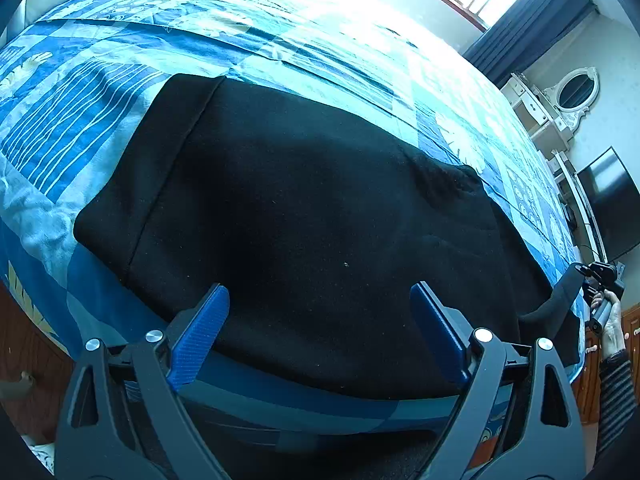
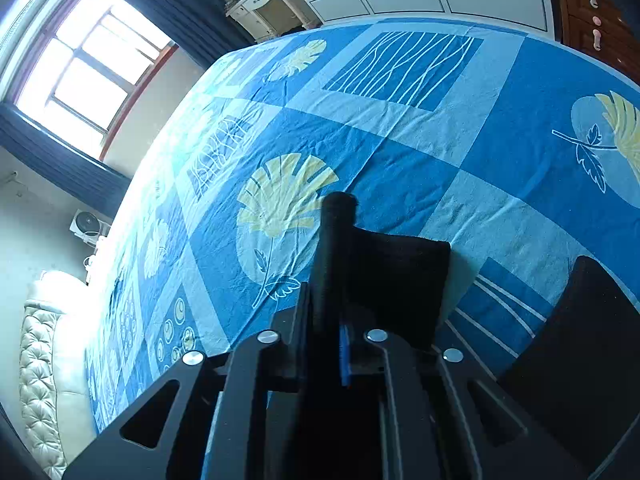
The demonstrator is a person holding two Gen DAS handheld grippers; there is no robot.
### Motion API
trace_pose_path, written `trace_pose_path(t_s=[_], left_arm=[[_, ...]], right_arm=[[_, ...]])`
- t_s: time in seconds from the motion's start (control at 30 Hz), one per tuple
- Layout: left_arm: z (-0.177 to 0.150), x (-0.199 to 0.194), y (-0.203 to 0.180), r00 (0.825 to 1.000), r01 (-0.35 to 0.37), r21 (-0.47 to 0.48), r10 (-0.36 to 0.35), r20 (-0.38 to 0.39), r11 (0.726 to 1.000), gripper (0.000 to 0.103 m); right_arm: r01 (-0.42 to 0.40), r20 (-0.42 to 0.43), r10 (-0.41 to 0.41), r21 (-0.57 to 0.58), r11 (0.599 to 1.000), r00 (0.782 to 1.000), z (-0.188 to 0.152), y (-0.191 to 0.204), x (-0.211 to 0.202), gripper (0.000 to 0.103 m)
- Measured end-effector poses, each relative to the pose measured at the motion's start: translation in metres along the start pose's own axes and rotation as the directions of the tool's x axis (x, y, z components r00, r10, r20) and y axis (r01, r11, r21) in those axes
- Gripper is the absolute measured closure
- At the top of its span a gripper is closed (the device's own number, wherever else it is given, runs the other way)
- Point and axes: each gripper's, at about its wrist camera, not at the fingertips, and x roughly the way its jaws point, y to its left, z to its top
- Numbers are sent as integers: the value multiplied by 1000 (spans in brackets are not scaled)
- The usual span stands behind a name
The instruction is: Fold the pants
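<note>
Centrally in the left wrist view: black pants (image 1: 304, 216) spread flat on a blue patterned bedspread (image 1: 100, 92), hemmed end toward upper left, long axis running diagonally to lower right. Left gripper (image 1: 320, 304) at the near edge, blue fingers (image 1: 204, 328) wide apart, grasping nothing, probably poised to pin or pinch the cloth. Right gripper (image 2: 340, 344) clamped tight on a raised fold of pants, seemingly lifted for folding over.

Black pants (image 1: 304, 216), thick fabric, folded over. Spread flat on bed. One end raised, pinched at edge.
</note>
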Motion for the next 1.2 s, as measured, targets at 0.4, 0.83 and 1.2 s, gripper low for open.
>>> trace_pose_path(t_s=[0.4, 0.83, 1.2], left_arm=[[-1, 2, -3, 1000, -14, -10, 14, 8, 1000, 10], [-2, 3, -6, 1000, -27, 2, 27, 2, 1000, 10], [-3, 5, -9, 1000, -30, 30, 30, 4, 999, 8]], right_arm=[[-94, 165, 56, 228, 969, 985, -63, -152, -103, 95], [-102, 203, 40, 308, 946, 978, -71, -208, -111, 97], [74, 268, -113, 152, 986, 957, -38, -193, -152, 80]])
